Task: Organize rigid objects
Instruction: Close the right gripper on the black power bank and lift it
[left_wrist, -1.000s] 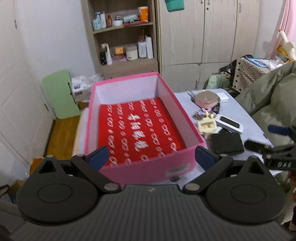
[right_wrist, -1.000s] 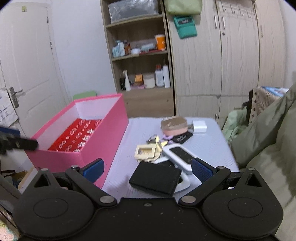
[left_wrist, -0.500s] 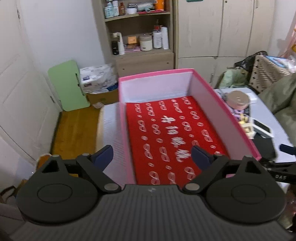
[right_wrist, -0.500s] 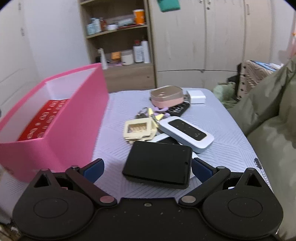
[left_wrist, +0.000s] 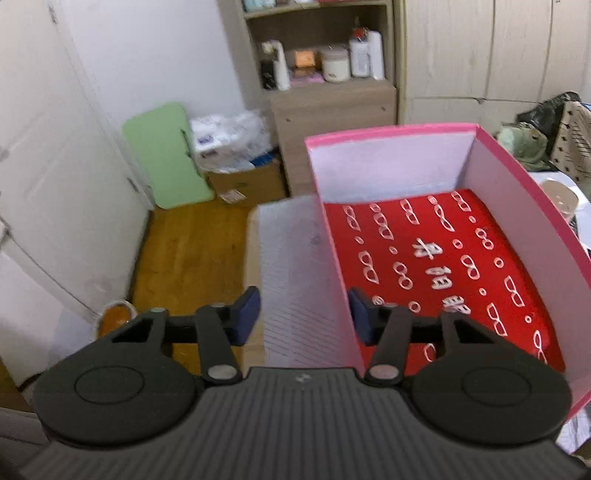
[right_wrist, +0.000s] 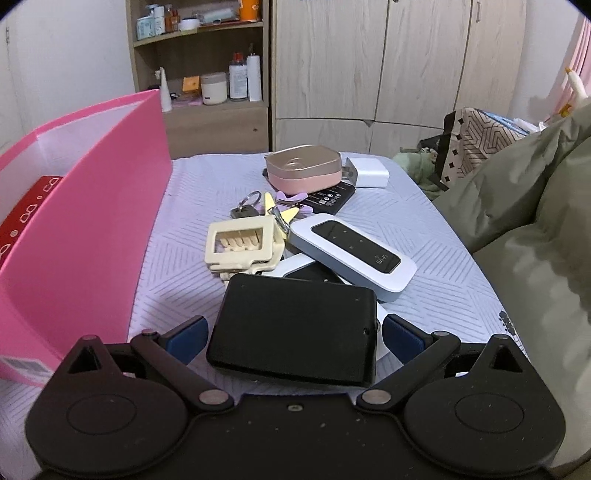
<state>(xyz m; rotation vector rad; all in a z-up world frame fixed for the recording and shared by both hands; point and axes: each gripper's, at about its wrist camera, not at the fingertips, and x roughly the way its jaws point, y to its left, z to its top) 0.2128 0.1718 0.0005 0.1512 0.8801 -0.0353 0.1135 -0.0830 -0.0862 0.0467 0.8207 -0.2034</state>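
Two grippers are in my view; on the left, my left gripper (left_wrist: 304, 314) straddles the left wall of the pink box (left_wrist: 546, 221), one blue finger (left_wrist: 248, 312) outside and the other inside over the red lining (left_wrist: 443, 258); the fingers are closing with that wall between them, and I see the inner pad right at the wall but cannot tell if the outer one touches. The box sits at the left end of the worktop (right_wrist: 424, 206). Further right, my right gripper (right_wrist: 293, 338) has its fingers spread either side of the black case (right_wrist: 295, 325), not pressing it; beyond lie a cream clip (right_wrist: 242, 240), keys (right_wrist: 251, 205), a white Wi-Fi device (right_wrist: 351, 251), a pink-and-gold case (right_wrist: 303, 164) and a white charger (right_wrist: 369, 171).
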